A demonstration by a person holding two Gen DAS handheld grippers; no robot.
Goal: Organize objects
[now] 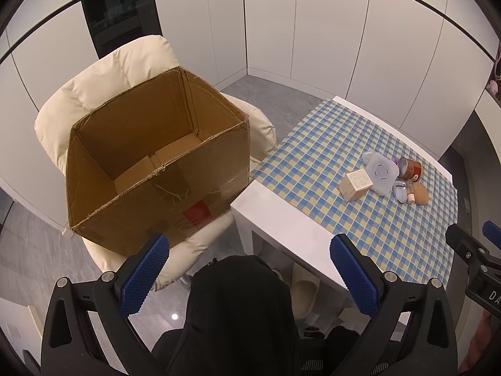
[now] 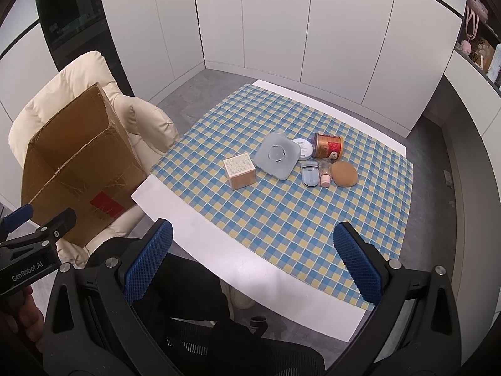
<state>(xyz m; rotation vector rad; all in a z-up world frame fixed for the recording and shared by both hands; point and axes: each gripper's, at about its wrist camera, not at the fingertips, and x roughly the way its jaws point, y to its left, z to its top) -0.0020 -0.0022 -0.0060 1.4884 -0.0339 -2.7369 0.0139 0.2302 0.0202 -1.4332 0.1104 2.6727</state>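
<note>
Fingers of both grippers, left [image 1: 250, 277] and right [image 2: 253, 263], gape wide and empty, the small tan cardboard cube [image 2: 239, 169] on the checked desk [image 2: 281, 228] lying at twelve o'clock, nearer the right.

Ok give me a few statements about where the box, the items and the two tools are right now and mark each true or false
1. The cardboard box sits on the cream armchair. True.
2. The box already holds the can. False: the can lies on the checkered cloth.
3. Both the left tool and the right tool are open and hold nothing. True.
4. The small tan box is stacked on the translucent container. False: it stands beside it.
</note>
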